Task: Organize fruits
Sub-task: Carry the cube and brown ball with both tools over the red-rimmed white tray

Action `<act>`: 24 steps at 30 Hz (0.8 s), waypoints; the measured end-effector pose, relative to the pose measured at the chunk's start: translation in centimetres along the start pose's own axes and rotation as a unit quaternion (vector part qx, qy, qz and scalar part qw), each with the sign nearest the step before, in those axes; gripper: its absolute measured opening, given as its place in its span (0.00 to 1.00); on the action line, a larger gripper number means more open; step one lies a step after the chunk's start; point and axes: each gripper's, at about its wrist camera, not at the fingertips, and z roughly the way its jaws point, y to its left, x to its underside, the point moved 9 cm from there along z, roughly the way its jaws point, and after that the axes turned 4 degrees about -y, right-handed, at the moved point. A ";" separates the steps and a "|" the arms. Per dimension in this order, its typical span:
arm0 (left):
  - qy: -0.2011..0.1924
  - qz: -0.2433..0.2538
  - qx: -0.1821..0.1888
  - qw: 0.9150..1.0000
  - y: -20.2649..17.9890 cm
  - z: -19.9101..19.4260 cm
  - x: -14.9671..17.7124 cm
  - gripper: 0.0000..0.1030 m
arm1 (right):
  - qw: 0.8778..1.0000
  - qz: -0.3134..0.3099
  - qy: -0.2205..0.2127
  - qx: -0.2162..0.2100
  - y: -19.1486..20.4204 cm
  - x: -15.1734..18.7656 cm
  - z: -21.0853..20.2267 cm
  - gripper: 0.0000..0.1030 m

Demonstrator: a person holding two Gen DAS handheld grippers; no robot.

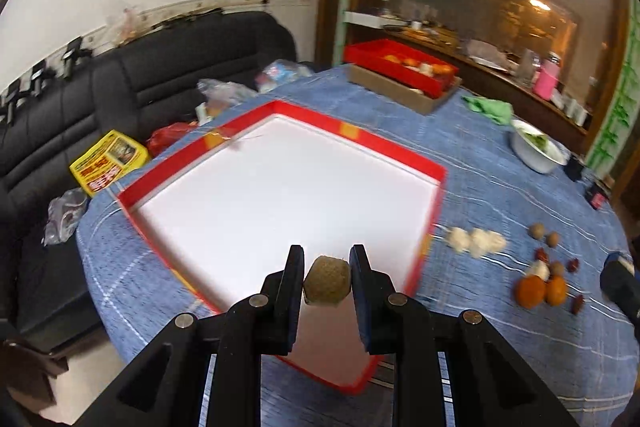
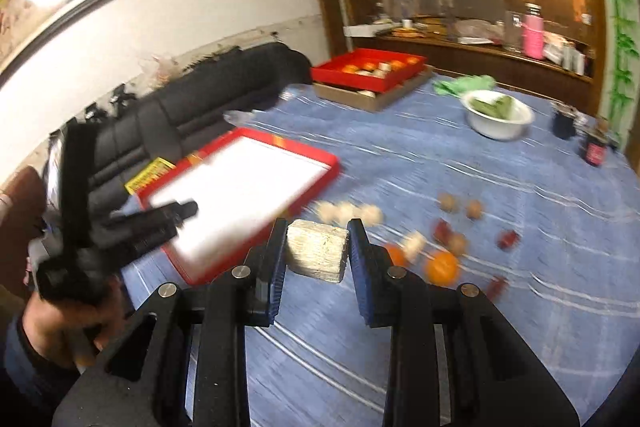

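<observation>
My left gripper [image 1: 327, 269] is shut on a small round brownish-green fruit [image 1: 327, 286], held above the near part of a shallow red tray with a white floor [image 1: 280, 187]. My right gripper [image 2: 318, 241] is shut on a pale block-shaped piece [image 2: 317, 255], above the blue tablecloth just right of the same red tray [image 2: 240, 187]. The left gripper [image 2: 188, 209] also shows in the right wrist view, over the tray's left side. Loose on the cloth lie oranges [image 1: 530, 291] [image 2: 441, 268], white lumps [image 1: 474, 241], brown nuts [image 1: 537, 230] and red dates [image 1: 542, 254].
A second red tray with fruit [image 1: 400, 67] sits on a cardboard box at the table's far side. A white bowl of greens [image 2: 497, 115], a green cloth [image 1: 489, 107] and dark jars [image 2: 595, 149] stand to the right. A black sofa [image 1: 140, 79] with bags lies beyond the left edge.
</observation>
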 end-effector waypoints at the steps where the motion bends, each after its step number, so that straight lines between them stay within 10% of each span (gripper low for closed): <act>1: 0.003 -0.006 -0.006 1.000 0.6 0.3 0.0 0.21 | 1.000 -0.002 0.000 -0.007 0.7 -0.3 0.7 0.28; 24: 0.051 -0.055 -0.107 0.991 7.3 4.9 -0.1 0.21 | 0.992 -0.018 0.116 -0.051 8.3 0.4 18.1 0.28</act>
